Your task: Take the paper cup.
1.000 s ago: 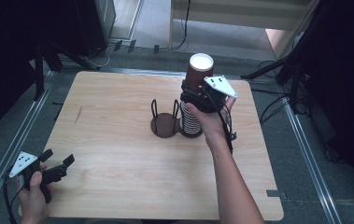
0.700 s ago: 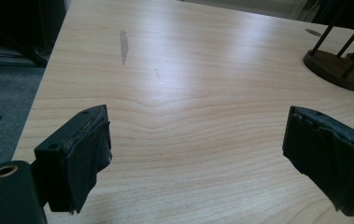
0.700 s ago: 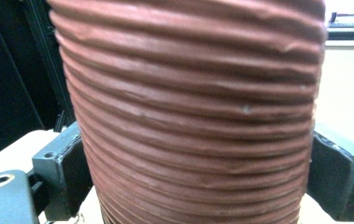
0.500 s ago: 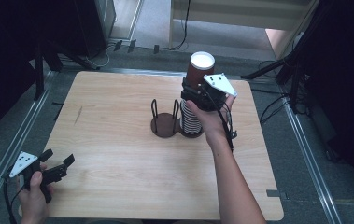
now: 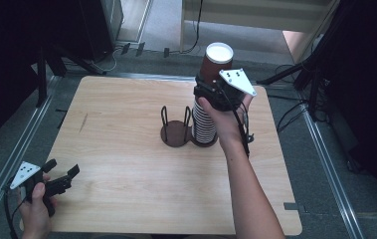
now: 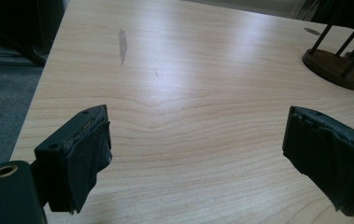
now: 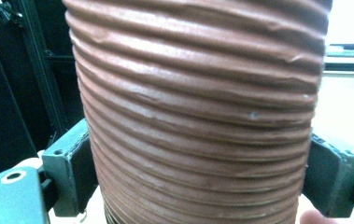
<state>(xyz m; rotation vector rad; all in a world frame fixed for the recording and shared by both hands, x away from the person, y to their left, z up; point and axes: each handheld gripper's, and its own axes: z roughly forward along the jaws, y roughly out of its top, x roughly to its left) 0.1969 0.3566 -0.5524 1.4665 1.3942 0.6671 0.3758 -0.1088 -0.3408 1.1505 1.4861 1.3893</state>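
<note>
Right hand-held gripper [image 5: 211, 92] clamps the top brown ribbed paper cup [image 7: 198, 107] above the cup stack [image 5: 203, 124] near the counter's [image 5: 126, 139] far edge; we should lift straight up, squeezing gently; left hand-held gripper [image 6: 198, 158] idles wide open at the near-left corner.

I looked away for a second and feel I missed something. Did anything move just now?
Hardly. The right tool stays clamped on the brown ribbed cup atop the cup stack; any lift is too slight to tell. The left tool stays open over the table's near corner, and the wire holder sits where it was.
</note>
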